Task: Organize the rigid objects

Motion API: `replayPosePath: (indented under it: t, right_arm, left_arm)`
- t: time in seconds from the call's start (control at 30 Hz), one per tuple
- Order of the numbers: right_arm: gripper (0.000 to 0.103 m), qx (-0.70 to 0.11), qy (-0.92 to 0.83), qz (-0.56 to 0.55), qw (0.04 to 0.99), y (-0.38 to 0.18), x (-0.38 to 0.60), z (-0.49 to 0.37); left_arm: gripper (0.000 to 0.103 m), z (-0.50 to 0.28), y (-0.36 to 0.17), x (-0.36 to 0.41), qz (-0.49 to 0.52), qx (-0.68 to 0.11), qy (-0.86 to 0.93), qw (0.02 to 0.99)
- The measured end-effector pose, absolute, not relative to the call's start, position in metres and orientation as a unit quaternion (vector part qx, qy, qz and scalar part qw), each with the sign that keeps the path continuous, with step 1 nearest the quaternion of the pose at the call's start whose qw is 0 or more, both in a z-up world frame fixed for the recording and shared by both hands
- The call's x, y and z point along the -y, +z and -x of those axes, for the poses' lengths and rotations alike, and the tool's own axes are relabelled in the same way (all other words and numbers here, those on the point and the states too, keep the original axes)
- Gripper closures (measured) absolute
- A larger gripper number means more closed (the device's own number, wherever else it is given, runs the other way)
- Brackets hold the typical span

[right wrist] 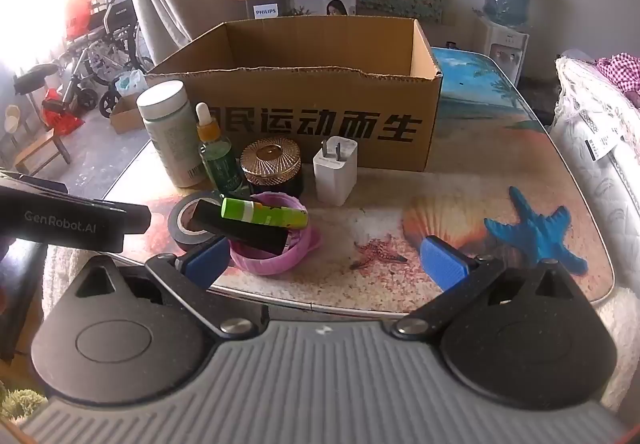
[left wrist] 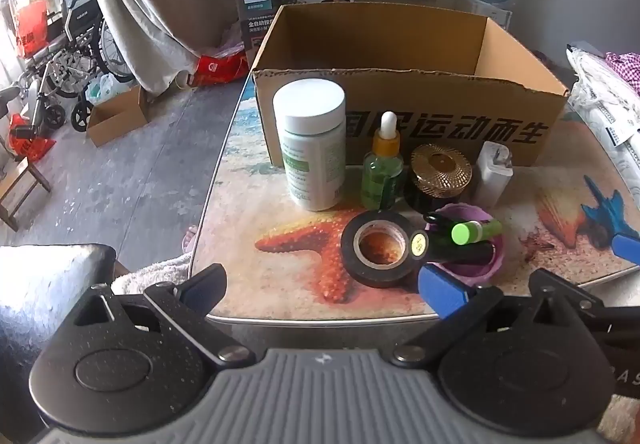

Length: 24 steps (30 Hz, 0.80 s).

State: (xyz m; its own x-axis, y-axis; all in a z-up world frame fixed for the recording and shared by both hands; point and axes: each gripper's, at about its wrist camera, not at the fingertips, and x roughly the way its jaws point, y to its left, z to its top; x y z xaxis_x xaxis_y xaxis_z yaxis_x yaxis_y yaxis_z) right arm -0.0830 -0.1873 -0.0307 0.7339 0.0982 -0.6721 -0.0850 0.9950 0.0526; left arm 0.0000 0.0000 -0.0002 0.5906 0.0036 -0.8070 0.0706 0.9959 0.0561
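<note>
Both the left gripper (left wrist: 322, 290) and right gripper (right wrist: 326, 262) hang spread wide and empty at the table's (right wrist: 500, 296) near edge; the black tape roll (left wrist: 378, 252) and purple ribbed dish (right wrist: 276, 260) lie just beyond the blue fingertips (left wrist: 442, 290), untouched.

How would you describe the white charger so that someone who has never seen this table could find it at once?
Start at the big cardboard box on the table. A row of small things stands along its front wall, and the charger is at the right end, beside the gold-lidded jar. It is the only white block with two metal prongs on top.
</note>
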Motion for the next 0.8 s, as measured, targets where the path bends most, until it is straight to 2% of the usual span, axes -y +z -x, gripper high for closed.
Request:
replayPosePath:
  t: [0.8]
  right_arm:
    - [0.001, -0.386, 0.048, -0.005, 0.921, -0.032, 0.183, 0.075]
  left_arm:
    - [0.0, -0.002, -0.01, -0.003, -0.049, -0.466, -0.011, 0.883]
